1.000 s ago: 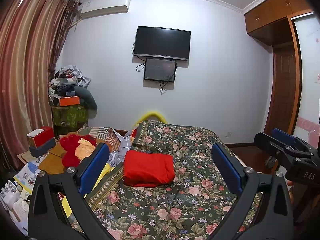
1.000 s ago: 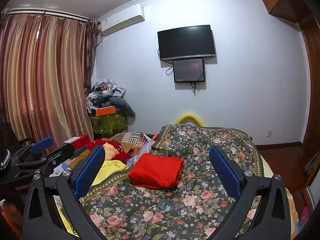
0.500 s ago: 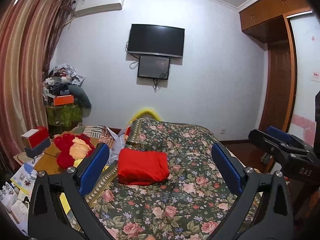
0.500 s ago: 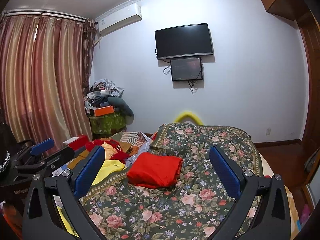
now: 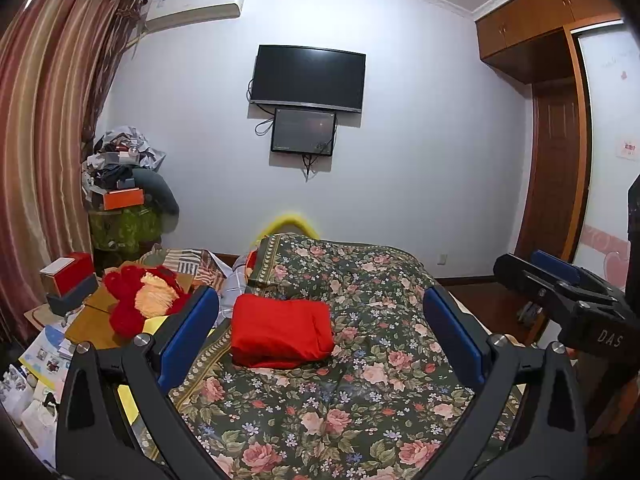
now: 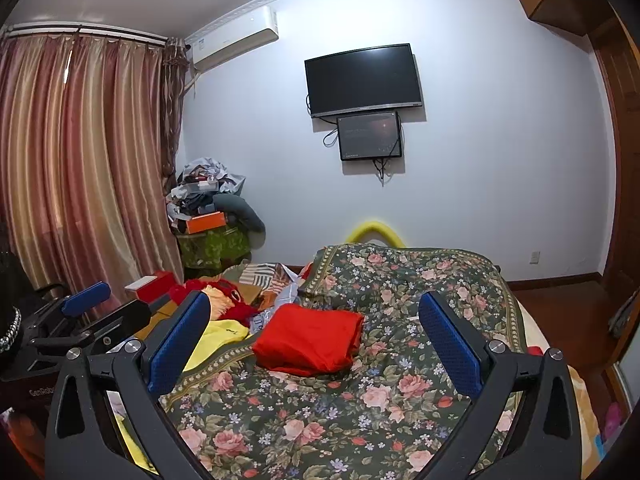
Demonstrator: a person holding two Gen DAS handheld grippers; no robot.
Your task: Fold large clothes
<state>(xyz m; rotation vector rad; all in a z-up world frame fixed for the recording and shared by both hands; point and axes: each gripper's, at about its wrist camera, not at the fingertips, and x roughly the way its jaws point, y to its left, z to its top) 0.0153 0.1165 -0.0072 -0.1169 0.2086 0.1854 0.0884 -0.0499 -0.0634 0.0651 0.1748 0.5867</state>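
Red cloth, one garment (image 5: 282,330) folded into a thick rectangle, lies on the flowered bedspread (image 5: 360,380) ahead of me, toward its left edge; its long side runs left to right across the bed, with the rounded fold facing me and looser layered edges showing on its right end in the right wrist view (image 6: 310,338). I hold two grippers, both raised above the bed and touching nothing. My left gripper (image 5: 320,330) has its two blue pads spread wide apart and empty, the garment framed between them further off. My right gripper (image 6: 314,338) is likewise wide apart and empty; from the left camera it shows at the far right edge (image 5: 560,280). Left of the bed sits a heap of loose things: one red and cream fuzzy piece (image 5: 146,300), one yellow garment (image 6: 218,338) just beside the bedspread's border, and striped and checked cloths behind. One red box (image 5: 68,274) stands on a low wooden surface near the striped curtain (image 5: 44,132). On the far wall hang one black television (image 5: 308,78), one smaller screen (image 5: 304,131) beneath it, and one air conditioner (image 5: 196,8). Nothing lies between my grippers and the red garment.
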